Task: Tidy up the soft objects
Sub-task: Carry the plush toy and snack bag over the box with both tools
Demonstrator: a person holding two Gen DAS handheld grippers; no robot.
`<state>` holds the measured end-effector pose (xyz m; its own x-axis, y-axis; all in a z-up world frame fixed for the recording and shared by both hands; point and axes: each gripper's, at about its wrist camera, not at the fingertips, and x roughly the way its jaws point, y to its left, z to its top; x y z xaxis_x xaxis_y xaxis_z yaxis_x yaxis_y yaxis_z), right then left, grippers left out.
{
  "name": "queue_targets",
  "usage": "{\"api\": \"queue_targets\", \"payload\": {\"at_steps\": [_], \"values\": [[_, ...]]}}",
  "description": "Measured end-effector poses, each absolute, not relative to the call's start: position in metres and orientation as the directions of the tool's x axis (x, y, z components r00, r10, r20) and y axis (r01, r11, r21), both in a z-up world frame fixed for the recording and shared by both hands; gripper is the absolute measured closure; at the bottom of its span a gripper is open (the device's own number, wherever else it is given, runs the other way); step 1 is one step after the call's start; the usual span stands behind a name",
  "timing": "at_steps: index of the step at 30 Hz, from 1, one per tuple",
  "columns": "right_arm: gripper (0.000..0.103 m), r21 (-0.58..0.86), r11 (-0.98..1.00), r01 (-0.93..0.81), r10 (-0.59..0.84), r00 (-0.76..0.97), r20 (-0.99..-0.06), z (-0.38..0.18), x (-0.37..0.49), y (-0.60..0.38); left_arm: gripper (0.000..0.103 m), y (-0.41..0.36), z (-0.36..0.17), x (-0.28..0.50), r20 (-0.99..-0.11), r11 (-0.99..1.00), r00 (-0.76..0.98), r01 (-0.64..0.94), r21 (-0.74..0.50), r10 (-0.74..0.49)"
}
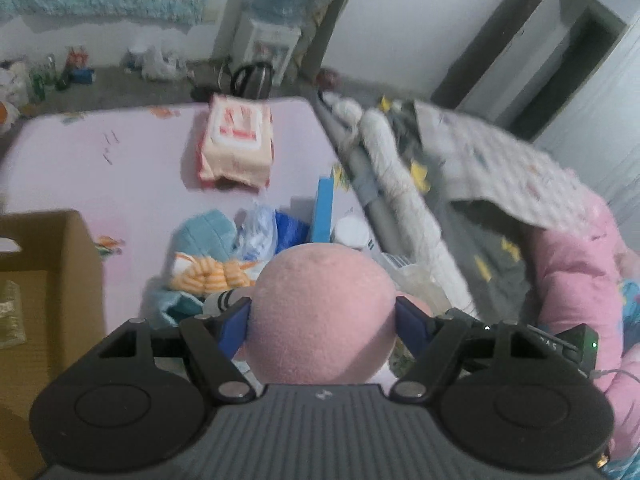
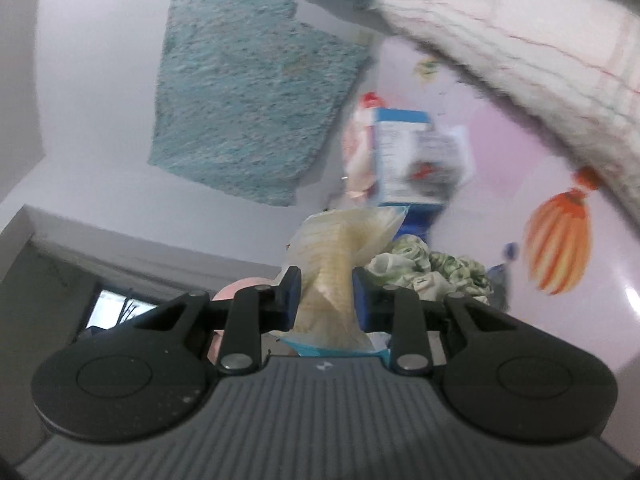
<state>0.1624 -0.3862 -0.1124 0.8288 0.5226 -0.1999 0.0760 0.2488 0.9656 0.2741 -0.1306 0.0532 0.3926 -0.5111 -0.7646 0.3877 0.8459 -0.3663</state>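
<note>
My left gripper (image 1: pixel 322 312) is shut on a round pink plush toy (image 1: pixel 320 312), held above a pile of soft things on the pink table (image 1: pixel 132 160): a teal cloth (image 1: pixel 208 232), an orange-striped cloth (image 1: pixel 212 276) and a plastic bag (image 1: pixel 256 232). My right gripper (image 2: pixel 326 296) is shut on a crinkled pale-yellow plastic packet (image 2: pixel 336 264). That view is tilted. A green-patterned cloth (image 2: pixel 432 274) lies just right of the right fingers. The pink toy peeks in at the left (image 2: pixel 236 290).
An open cardboard box (image 1: pixel 44 280) stands at the table's left edge. A wet-wipes pack (image 1: pixel 236 140) lies further back. A blue-and-white carton (image 1: pixel 322 212) (image 2: pixel 404 160) stands by the pile. Bedding and a pink quilt (image 1: pixel 572 280) lie to the right.
</note>
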Motion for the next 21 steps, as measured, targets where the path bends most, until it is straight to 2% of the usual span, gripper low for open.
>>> {"api": "queue_targets", "payload": {"at_steps": [9,14,21], "values": [[0.077,0.945,0.290,-0.148,0.675,0.732,-0.093,-0.021,0.186,-0.308,0.027,-0.022,0.118,0.221,-0.666,0.897,0.602,0.255,-0.361,-0.440],[0.077,0.937,0.287,-0.202,0.765,0.637,-0.097,0.010,0.226,-0.239,0.027,0.040,0.119,0.209,-0.654,0.915,0.657,0.151,-0.373,-0.375],[0.077,0.949,0.282,-0.143,0.826,0.539,-0.164,0.008,0.296,-0.146,0.027,0.107,0.087,0.226,-0.676,0.922,0.679,0.003,-0.387,-0.286]]}}
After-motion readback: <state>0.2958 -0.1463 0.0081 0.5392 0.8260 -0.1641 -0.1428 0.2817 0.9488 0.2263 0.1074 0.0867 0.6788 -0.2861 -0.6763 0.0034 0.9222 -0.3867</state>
